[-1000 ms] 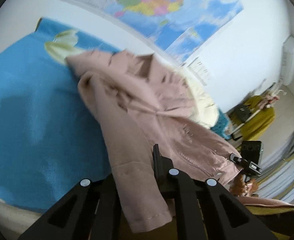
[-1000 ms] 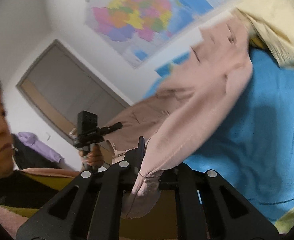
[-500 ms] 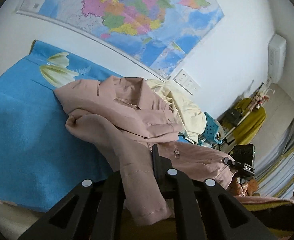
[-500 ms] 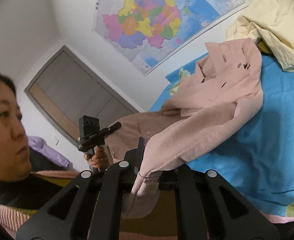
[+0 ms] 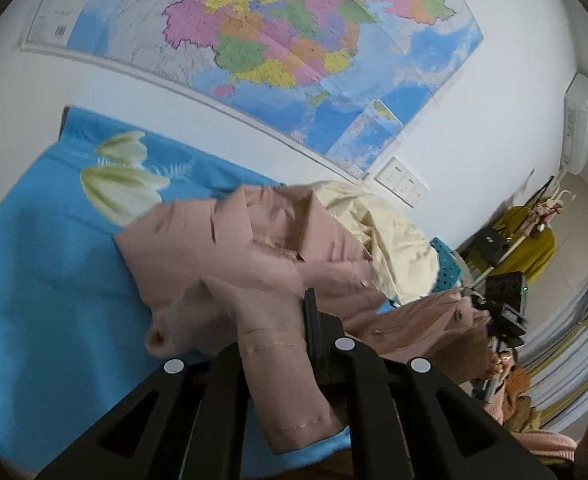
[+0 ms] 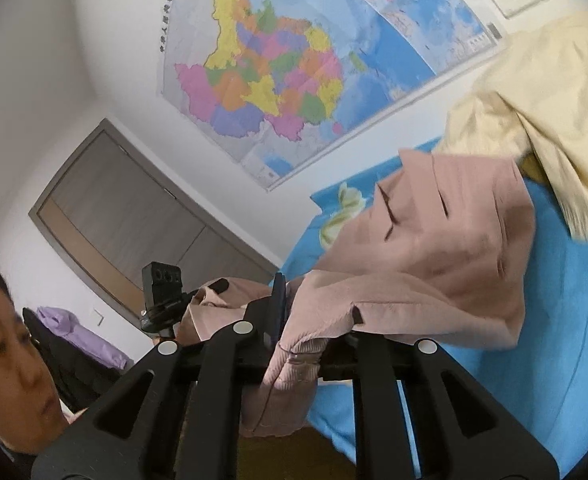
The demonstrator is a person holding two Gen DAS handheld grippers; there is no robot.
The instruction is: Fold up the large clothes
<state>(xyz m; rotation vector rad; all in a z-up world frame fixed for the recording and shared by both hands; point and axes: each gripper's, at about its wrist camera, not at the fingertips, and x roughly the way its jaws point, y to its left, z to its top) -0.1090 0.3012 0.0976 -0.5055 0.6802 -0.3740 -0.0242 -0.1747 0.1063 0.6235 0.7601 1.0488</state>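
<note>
A large pink jacket (image 5: 254, 252) lies bunched on a blue bedspread (image 5: 42, 280), collar toward the wall. My left gripper (image 5: 278, 344) is shut on one pink sleeve cuff (image 5: 290, 408), which hangs out below the jaws. My right gripper (image 6: 298, 344) is shut on the other sleeve cuff (image 6: 290, 364); the jacket (image 6: 434, 264) stretches from it across the bedspread (image 6: 554, 360). The right gripper also shows in the left wrist view (image 5: 502, 312), holding jacket fabric at the bed's right side. The left gripper shows in the right wrist view (image 6: 162, 300).
A cream garment (image 5: 390, 236) lies heaped beside the jacket's collar, also in the right wrist view (image 6: 554, 120). A coloured map (image 5: 294, 40) hangs on the white wall behind the bed. A person's face (image 6: 6, 344) is at left. Yellow furniture (image 5: 530, 248) stands far right.
Both grippers have moved forward toward the wall with the sleeves. The jacket has bunched up and lies nearer the collar end; the sleeves are less stretched.
</note>
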